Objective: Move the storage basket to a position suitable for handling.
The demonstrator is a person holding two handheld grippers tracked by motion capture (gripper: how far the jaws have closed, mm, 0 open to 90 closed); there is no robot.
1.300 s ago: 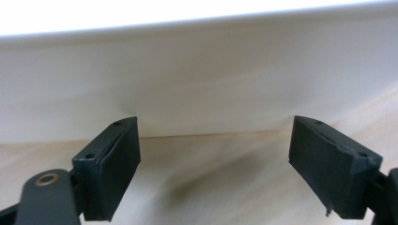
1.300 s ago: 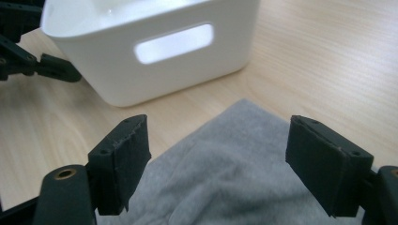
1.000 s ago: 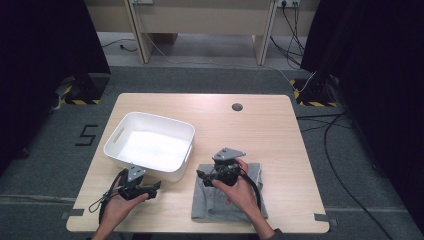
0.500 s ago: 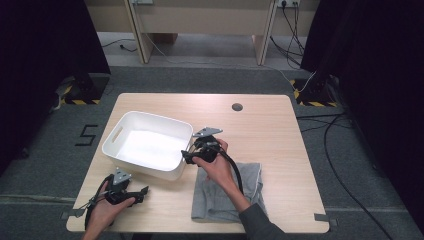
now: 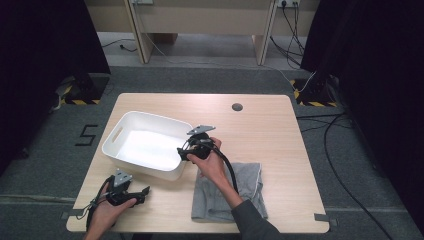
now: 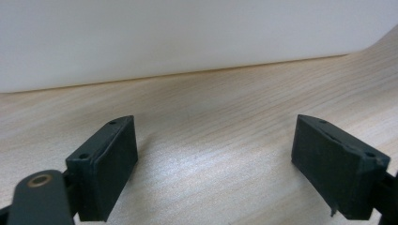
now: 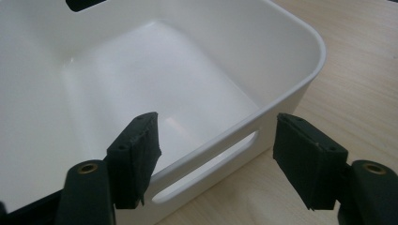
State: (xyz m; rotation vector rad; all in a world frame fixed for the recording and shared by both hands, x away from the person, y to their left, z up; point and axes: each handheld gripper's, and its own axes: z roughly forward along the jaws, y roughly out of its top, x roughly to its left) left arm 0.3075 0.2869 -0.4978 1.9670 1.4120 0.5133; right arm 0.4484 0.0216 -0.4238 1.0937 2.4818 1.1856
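A white plastic bin (image 5: 145,145) stands empty on the left half of the wooden table (image 5: 260,130). My right gripper (image 5: 183,153) is at the bin's right end. In the right gripper view its jaws (image 7: 216,126) straddle the bin's wall (image 7: 211,150) just above the handle slot, one inside and one outside. They have just been closing and stand apart from the wall, so the gripper is open. My left gripper (image 5: 144,191) rests low near the table's front left corner, open (image 6: 213,133) over bare wood. Its jaws have just been opening, with nothing between them.
A crumpled grey cloth (image 5: 240,187) lies near the front edge, under my right forearm. A round cable hole (image 5: 237,107) sits at the back. The bin's white side (image 6: 187,37) rises just ahead of the left gripper.
My right gripper has moved from above the grey cloth, left and away, to the bin's right end. The left gripper has slid a little left toward the table's corner.
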